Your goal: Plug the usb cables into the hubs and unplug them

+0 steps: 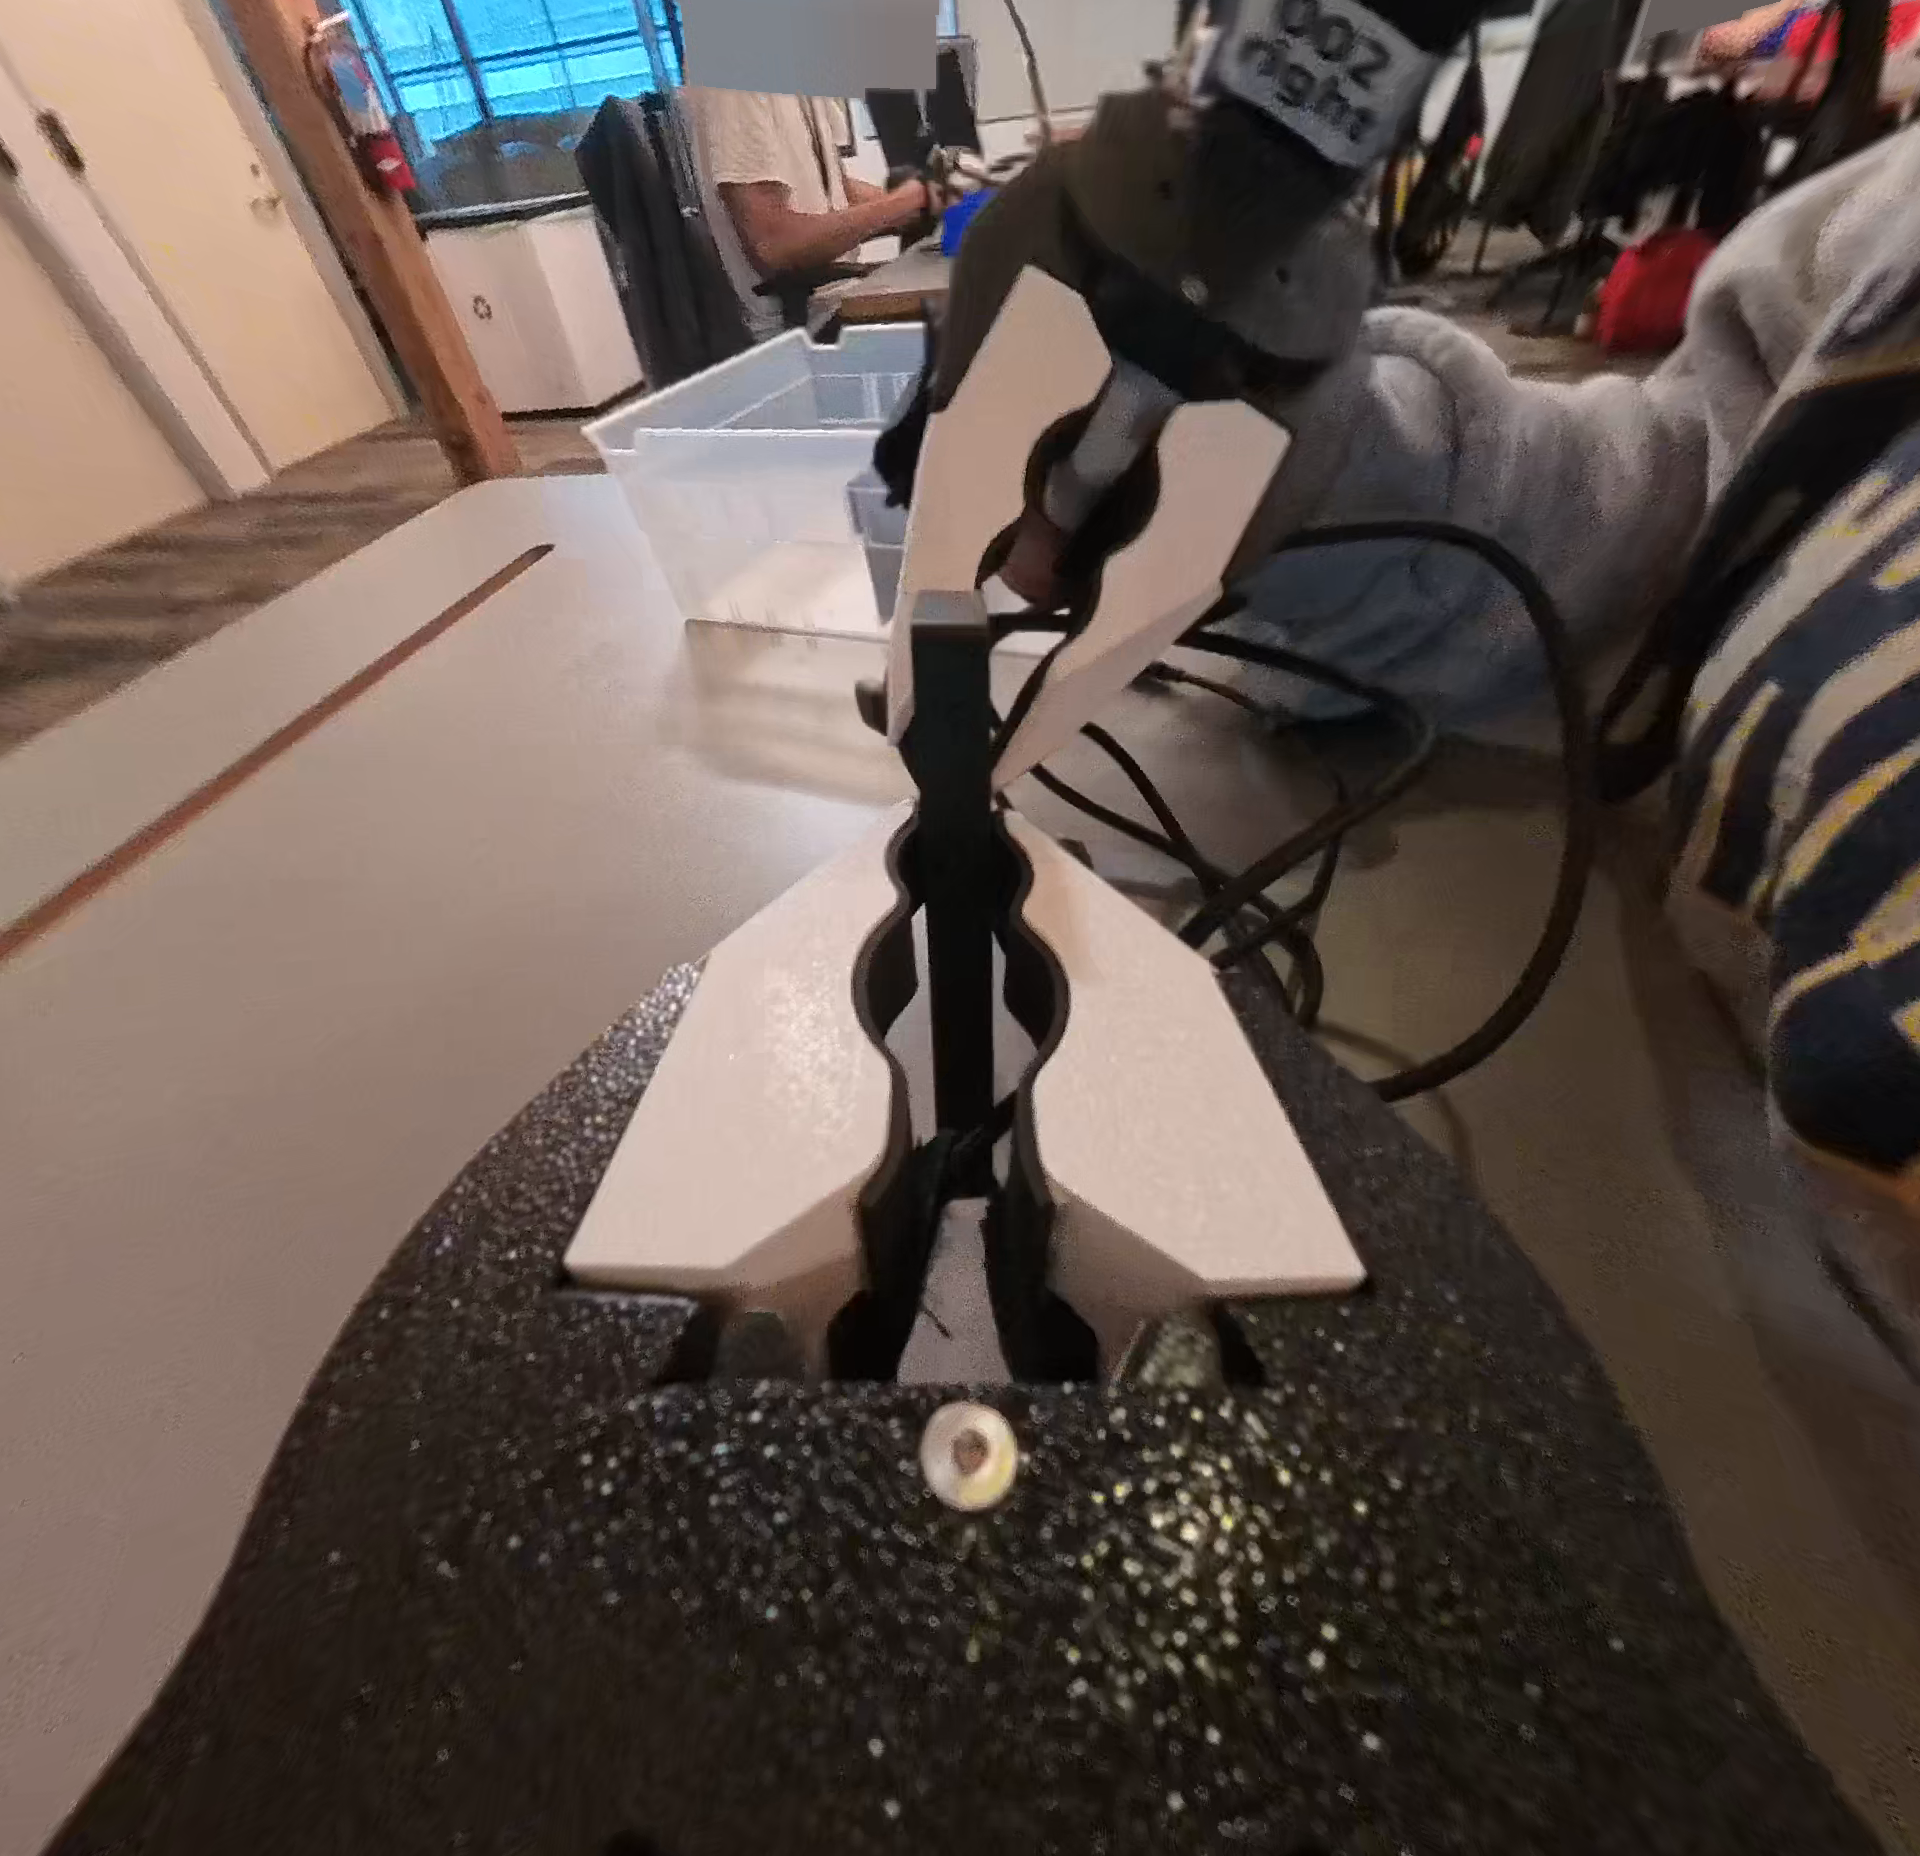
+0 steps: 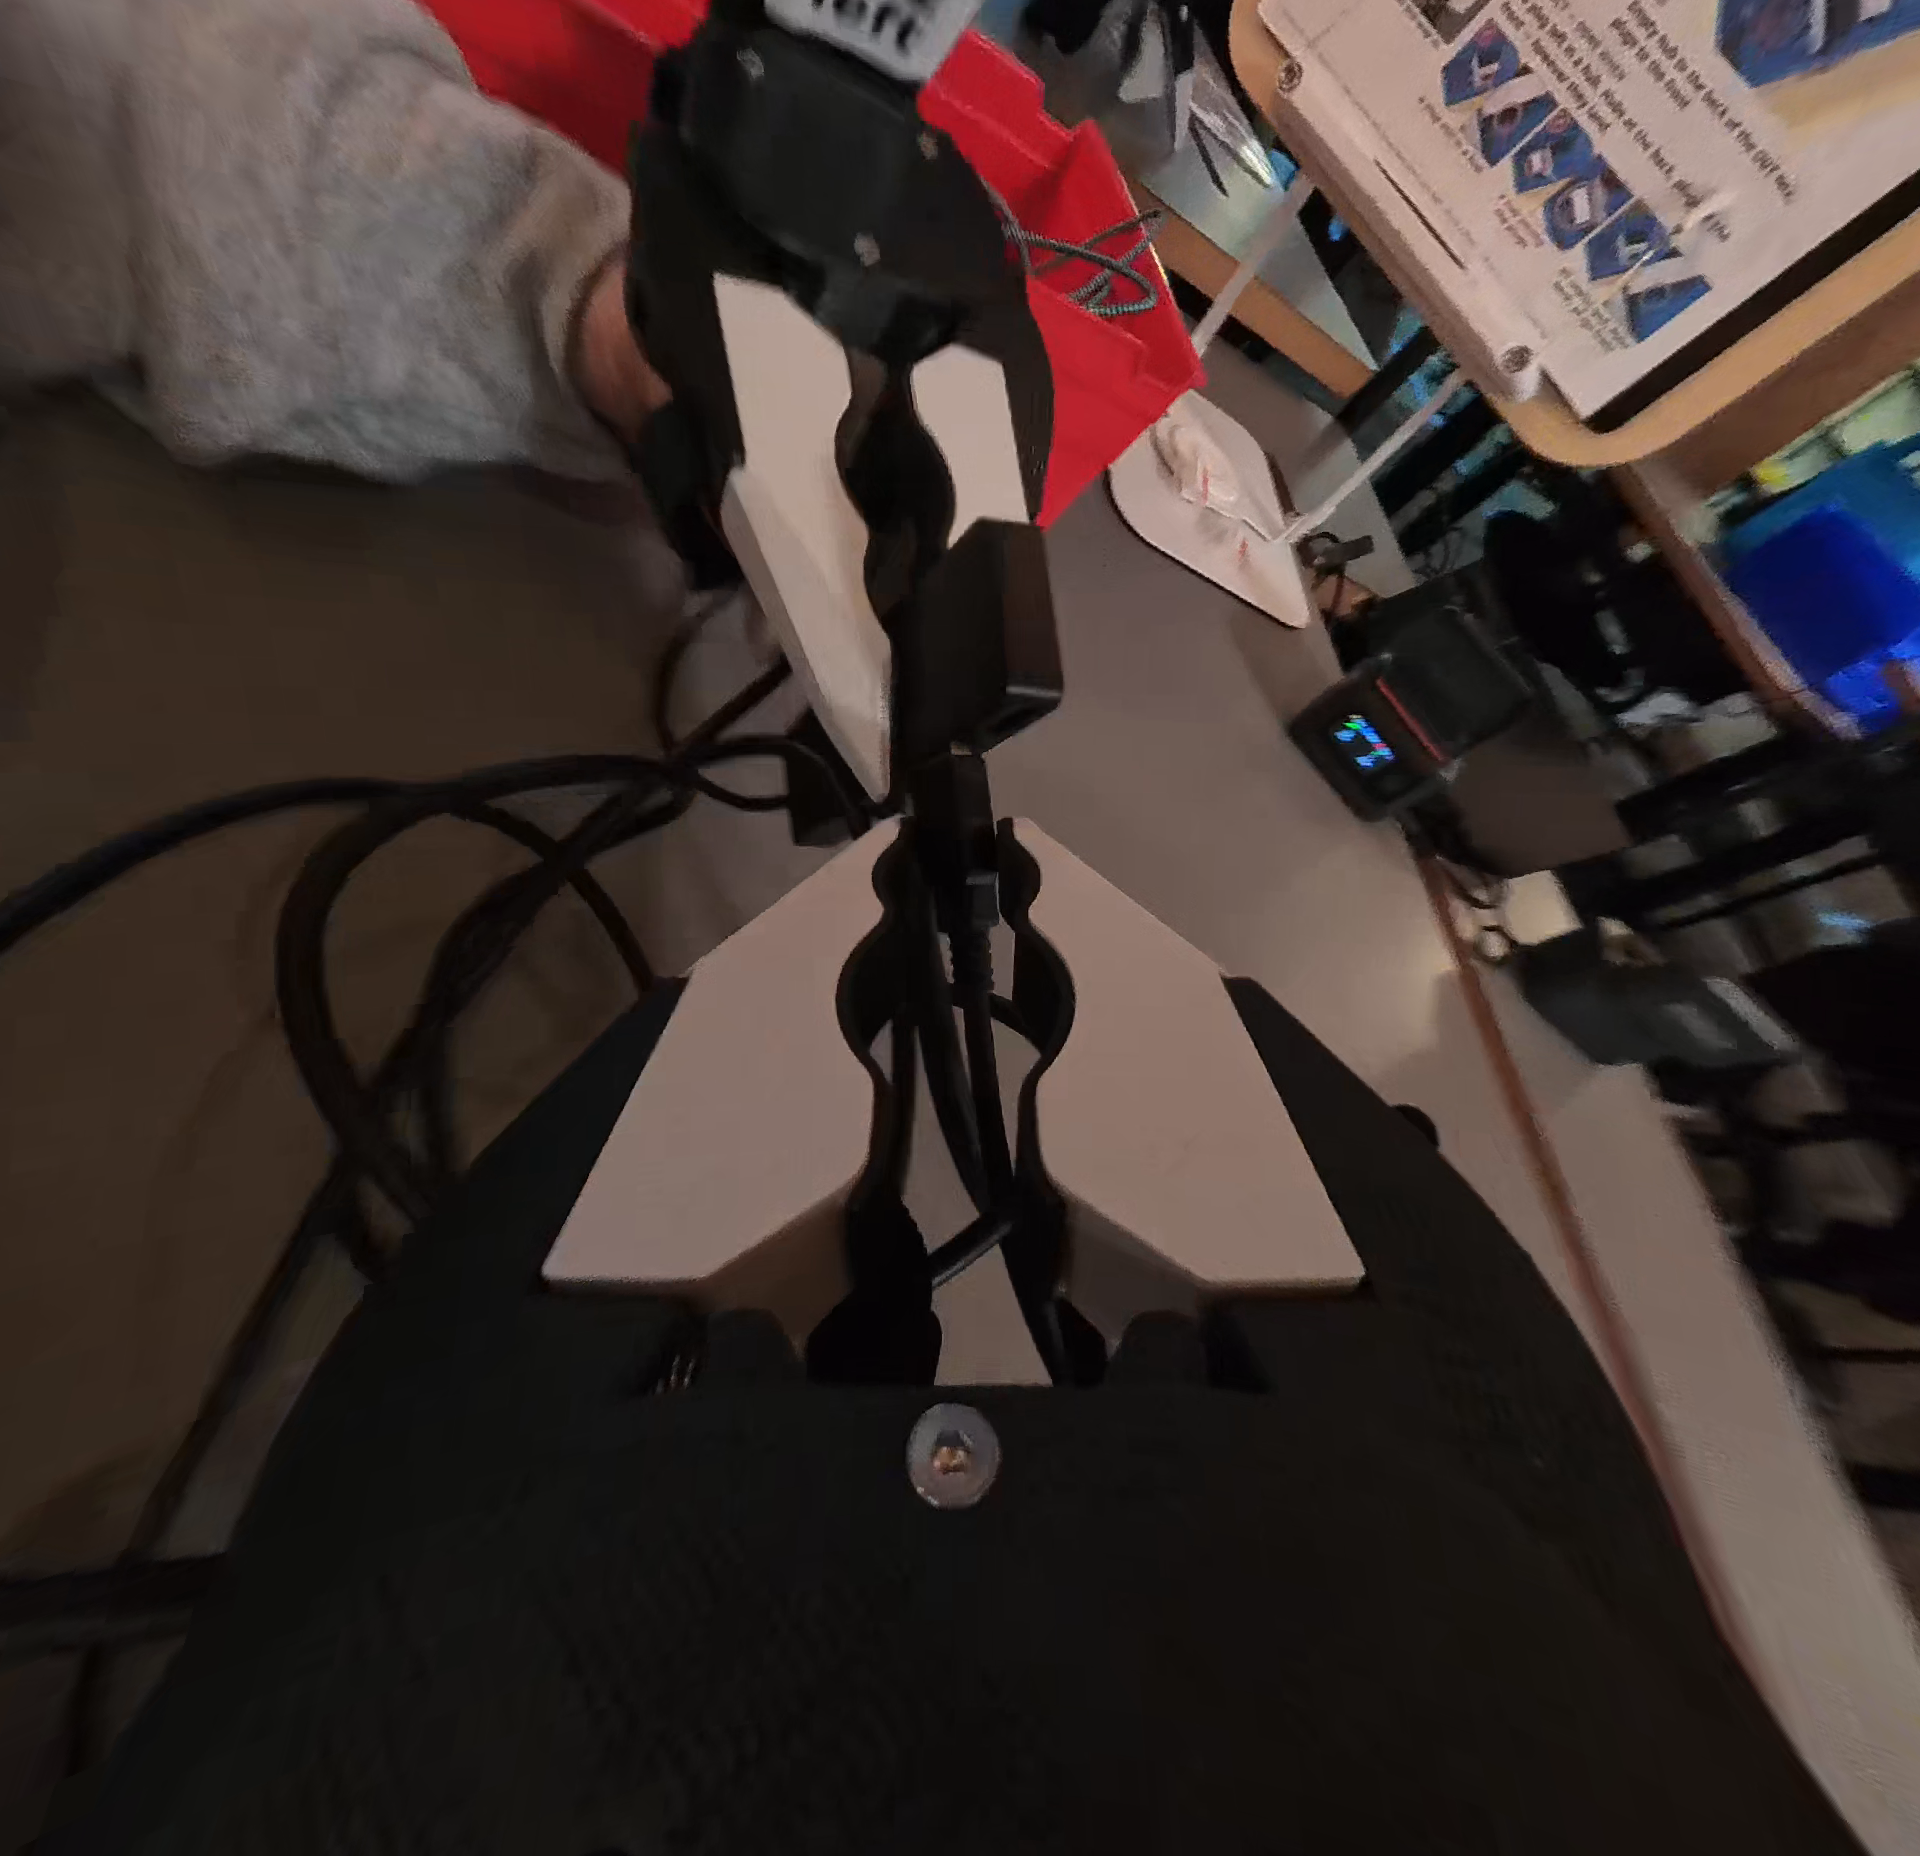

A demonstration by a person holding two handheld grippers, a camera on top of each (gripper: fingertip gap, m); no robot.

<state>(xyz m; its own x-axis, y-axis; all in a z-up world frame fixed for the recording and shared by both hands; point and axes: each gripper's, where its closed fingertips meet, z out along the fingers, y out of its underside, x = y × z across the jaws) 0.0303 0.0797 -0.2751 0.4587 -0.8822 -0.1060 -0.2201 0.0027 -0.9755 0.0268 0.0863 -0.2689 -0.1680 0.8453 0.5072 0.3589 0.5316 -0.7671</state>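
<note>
In the left wrist view my left gripper (image 1: 961, 819) is shut on a thin black USB hub (image 1: 951, 871), held edge-on and sticking out past the fingertips. My right gripper (image 1: 954, 752) comes in from above with its tips at the hub's far part. In the right wrist view my right gripper (image 2: 961, 830) is shut on a black USB cable plug (image 2: 968, 819). The plug's end meets the near end of the hub (image 2: 987, 622), which the left gripper (image 2: 925, 601) holds from the far side. I cannot tell how deep the plug sits.
A tangle of black cables (image 1: 1299, 871) lies on the beige table (image 1: 416, 871), also seen in the right wrist view (image 2: 416, 871). Clear plastic bins (image 1: 748, 456) stand behind. A red bin (image 2: 1070, 248), an instruction board (image 2: 1558, 144) and a small lit device (image 2: 1371, 746) are nearby. A grey sleeve (image 1: 1558, 456) is on the right. Less than 4 cm separates the two grippers' tips.
</note>
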